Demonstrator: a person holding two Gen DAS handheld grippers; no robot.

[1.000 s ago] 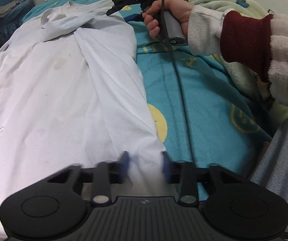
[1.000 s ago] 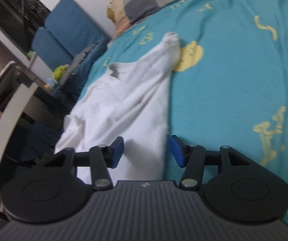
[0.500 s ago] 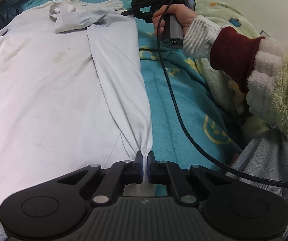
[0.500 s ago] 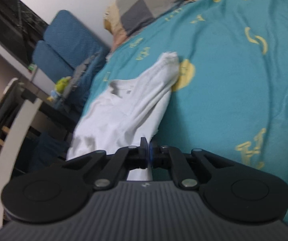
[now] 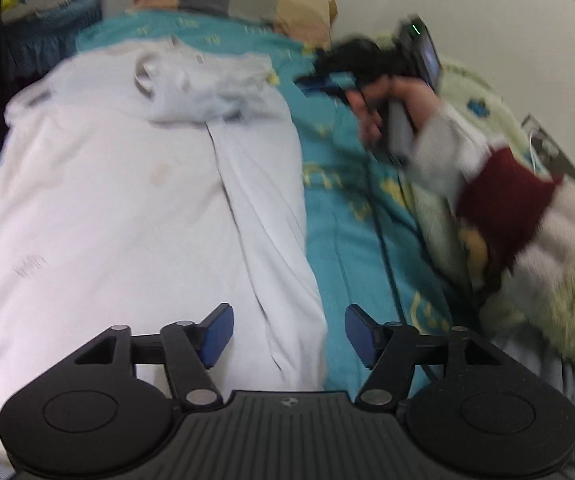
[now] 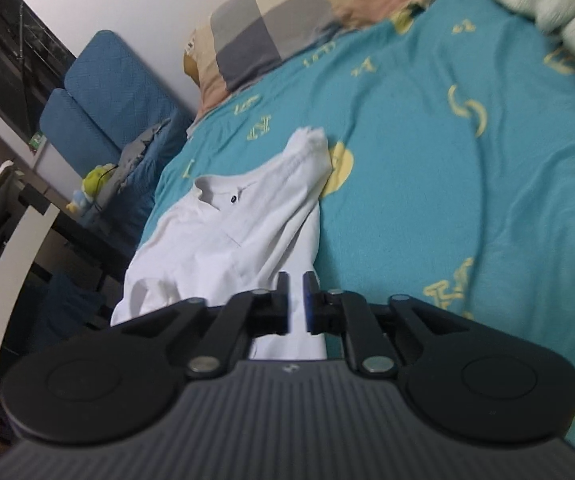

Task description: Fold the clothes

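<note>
Only leftward: person's hand (image 5: 391,108), sleeve (image 5: 503,200).

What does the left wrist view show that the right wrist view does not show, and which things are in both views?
Only the left wrist view shows the person's hand, its red and cream sleeve, the cable and the left gripper, whose jaws are opening above the shirt's folded edge. Only the right wrist view shows the desk, the small toy and a dark button at the collar. Both show the white shirt, the teal sheet, the checked pillow and the right gripper, jaws opening.
</note>
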